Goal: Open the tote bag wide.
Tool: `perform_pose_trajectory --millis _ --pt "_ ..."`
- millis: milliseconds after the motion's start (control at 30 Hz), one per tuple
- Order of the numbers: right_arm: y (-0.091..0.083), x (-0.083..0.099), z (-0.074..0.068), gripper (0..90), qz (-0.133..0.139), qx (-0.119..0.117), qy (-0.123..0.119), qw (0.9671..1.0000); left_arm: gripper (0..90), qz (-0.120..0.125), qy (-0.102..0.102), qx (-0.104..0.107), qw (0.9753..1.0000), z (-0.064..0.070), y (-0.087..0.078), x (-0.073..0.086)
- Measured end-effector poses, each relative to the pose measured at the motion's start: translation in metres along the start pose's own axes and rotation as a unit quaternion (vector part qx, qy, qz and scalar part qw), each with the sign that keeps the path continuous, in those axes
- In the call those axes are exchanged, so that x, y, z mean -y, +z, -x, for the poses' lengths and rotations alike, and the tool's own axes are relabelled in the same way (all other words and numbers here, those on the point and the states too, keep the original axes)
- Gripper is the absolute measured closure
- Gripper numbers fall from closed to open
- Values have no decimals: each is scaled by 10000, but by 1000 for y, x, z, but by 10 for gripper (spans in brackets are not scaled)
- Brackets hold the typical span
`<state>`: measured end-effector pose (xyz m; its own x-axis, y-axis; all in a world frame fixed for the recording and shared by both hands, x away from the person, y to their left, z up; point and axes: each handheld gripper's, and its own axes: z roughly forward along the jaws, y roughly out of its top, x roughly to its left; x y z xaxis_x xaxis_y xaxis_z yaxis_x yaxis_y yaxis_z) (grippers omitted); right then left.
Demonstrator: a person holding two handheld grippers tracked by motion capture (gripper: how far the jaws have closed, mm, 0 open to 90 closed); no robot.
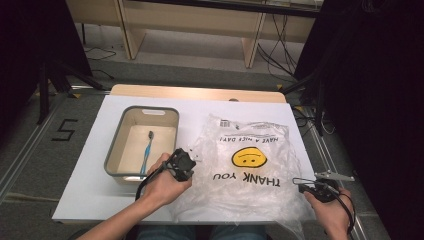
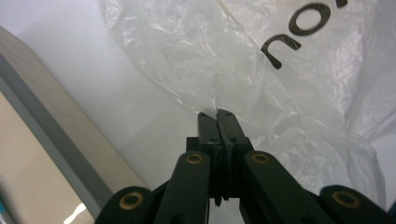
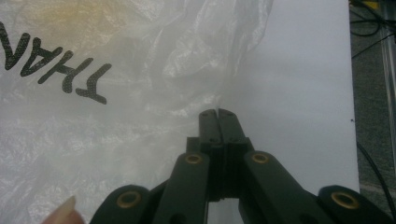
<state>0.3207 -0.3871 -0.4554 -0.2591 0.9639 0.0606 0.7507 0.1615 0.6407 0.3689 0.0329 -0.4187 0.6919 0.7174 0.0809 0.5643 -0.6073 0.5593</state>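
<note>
A clear plastic bag [image 1: 250,150] printed with a yellow smiley and "THANK YOU" lies flat on the white table [image 1: 95,190]. My left gripper [image 1: 192,161] is at the bag's near left edge. In the left gripper view its jaws [image 2: 217,114] are pressed together, tips touching the crinkled edge of the bag [image 2: 233,56]; no film shows between them. My right gripper [image 1: 300,184] is at the bag's near right corner. Its jaws [image 3: 217,113] are also closed, tips at the rim of the bag [image 3: 93,130], which spreads away to their left.
A grey bin [image 1: 116,145] with a blue toothbrush [image 1: 147,150] inside stands left of the bag; its wall [image 2: 60,140] runs close beside the left gripper. The table's right edge and cables on the floor [image 3: 373,56] lie beyond the right gripper. A fingertip [image 3: 60,210] shows.
</note>
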Motion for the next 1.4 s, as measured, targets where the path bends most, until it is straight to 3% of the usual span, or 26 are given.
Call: perform_pose_trajectory --millis 100,233,367,500,667,833,1000,1100,1200,1267,1400 --pt "-1 -1 1 900 87 29 69 9999 897 39 -59 -28 10000 -5 0 -8" --pt "-2 -3 2 900 196 69 150 9997 898 111 -291 -47 9995 -19 4 -26" --pt "0 -6 1 900 293 85 212 9993 897 122 -505 80 9986 -30 8 -37" --pt "3 -9 -2 900 328 52 246 9991 897 135 -682 -28 9976 -45 16 -51" --pt "6 -12 -3 900 309 32 210 9993 897 110 -895 -101 9959 -59 29 -62" --pt "12 -13 -7 900 215 -22 136 9997 896 -108 -1141 -106 9934 -71 50 -74" --pt "14 -14 -10 900 124 -48 36 9999 894 -160 -1299 -292 9910 -80 63 -82" --pt "16 -13 -12 900 57 -121 -23 9999 868 -102 -1249 -483 9909 -84 68 -85" --pt "17 -13 -16 895 -44 -169 -95 9998 772 18 -1167 -618 9912 -84 69 -86" --pt "18 -13 -18 878 -74 -202 -163 9996 684 286 -996 -781 9915 -84 66 -88" --pt "20 -12 -23 774 -182 -296 -302 9989 520 674 -811 -1023 9891 -80 56 -90"
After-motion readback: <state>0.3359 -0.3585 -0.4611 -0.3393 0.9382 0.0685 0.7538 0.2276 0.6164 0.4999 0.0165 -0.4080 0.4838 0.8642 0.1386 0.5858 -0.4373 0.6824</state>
